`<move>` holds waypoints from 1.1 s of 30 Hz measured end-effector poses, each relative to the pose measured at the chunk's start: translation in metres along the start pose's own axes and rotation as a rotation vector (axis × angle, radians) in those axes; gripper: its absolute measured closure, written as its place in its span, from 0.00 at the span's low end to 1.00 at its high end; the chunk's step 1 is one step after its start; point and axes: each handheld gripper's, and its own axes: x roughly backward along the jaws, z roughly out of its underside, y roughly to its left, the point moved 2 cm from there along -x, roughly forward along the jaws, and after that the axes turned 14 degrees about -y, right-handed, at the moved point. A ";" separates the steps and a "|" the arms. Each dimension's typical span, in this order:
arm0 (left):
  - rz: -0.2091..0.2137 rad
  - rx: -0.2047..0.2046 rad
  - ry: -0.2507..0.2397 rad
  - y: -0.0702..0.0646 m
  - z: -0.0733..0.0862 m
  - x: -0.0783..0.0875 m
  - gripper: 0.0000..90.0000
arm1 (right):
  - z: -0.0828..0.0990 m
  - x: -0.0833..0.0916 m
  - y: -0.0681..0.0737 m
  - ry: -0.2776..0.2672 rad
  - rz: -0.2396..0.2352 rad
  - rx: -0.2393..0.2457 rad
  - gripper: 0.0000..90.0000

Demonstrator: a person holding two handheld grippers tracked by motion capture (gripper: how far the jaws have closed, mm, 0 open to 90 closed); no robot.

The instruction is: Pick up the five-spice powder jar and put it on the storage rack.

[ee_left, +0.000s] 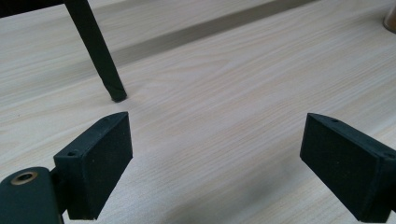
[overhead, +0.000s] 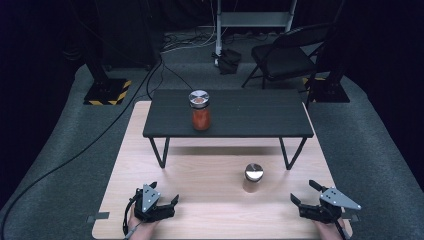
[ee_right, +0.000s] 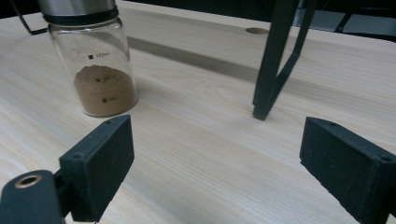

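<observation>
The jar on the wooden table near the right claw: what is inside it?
The jar holds brown powder that fills only its bottom part; the glass above is empty. A metal lid closes the top, so the space directly under the lid is hidden.

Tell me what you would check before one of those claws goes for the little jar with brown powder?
1. Right gripper open with nothing between its jaws: ok.
2. Left gripper open too, holding nothing: ok.
3. Brown-powder jar upright, metal lid on: ok.
4. Bare wooden tabletop between right gripper and jar: ok.
5. Black shelf's leg stands apart from the jar: ok.
6. Lid screwed tight: cannot tell.
</observation>
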 end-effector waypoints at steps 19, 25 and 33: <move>0.004 -0.007 0.008 0.000 -0.001 -0.001 0.10 | -0.013 -0.031 0.019 0.019 -0.129 0.022 0.10; 0.006 -0.003 0.010 0.000 -0.001 -0.001 0.10 | -0.019 -0.047 0.026 0.029 -0.168 0.032 0.10; 0.007 -0.003 0.010 0.000 -0.001 -0.001 0.10 | -0.024 -0.069 0.036 0.044 -0.221 0.038 0.10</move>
